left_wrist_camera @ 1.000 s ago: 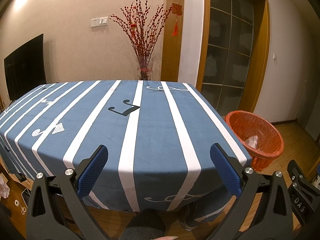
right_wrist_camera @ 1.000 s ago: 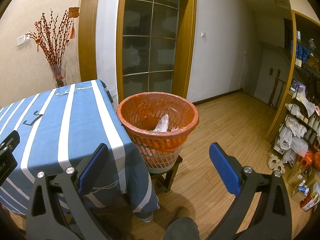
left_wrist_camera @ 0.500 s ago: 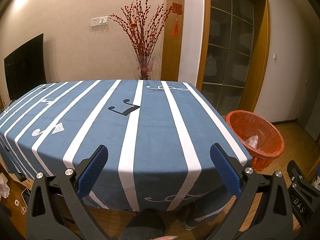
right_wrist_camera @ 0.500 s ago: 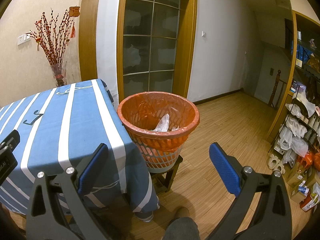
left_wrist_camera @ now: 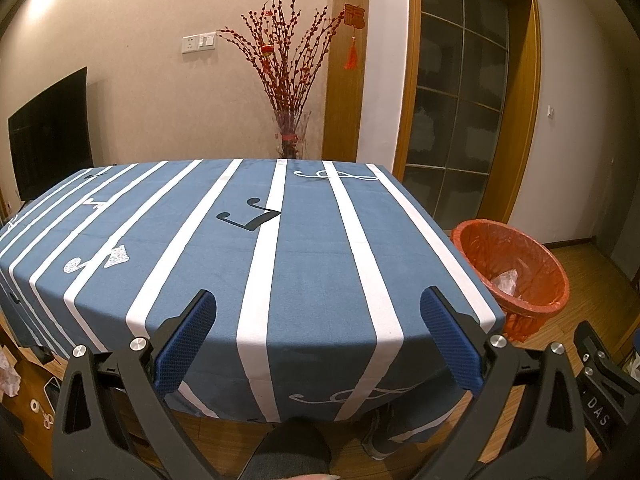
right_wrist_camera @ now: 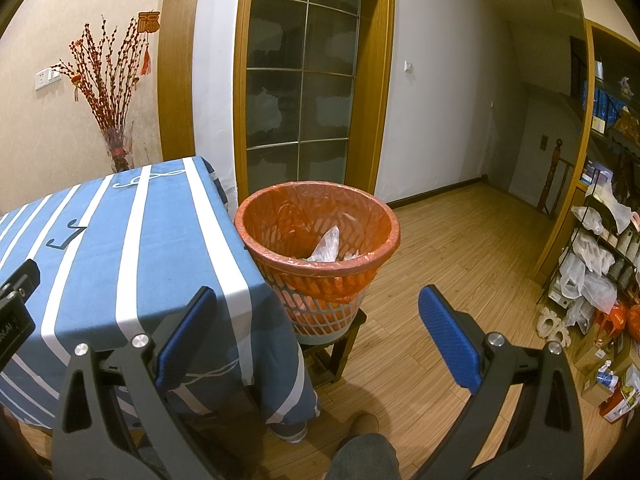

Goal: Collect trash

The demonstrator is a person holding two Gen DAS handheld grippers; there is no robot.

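Above table (left_wrist_camera: pixel 320 272): left hand-held gripper (left_wrist_camera: pixel 318 340) level, spread wide; right hand-held gripper (right_wrist_camera: pixel 316 344) likewise, facing bin (right_wrist_camera: pixel 320 256).

White letters "DAS" on the right claw (left_wrist_camera: pixel 596 416) body at frame edge, red hanging ornament (left_wrist_camera: pixel 354 16) bearing a gold 福 character

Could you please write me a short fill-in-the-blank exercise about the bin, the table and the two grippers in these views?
1. The trash bin is lined with a bag coloured ____.
2. The bin stands on a small wooden ____ beside the table.
3. The left gripper and the right gripper both have their jaws ____.
4. The tablecloth is blue with stripes coloured ____.

Missing words: orange; stool; open; white
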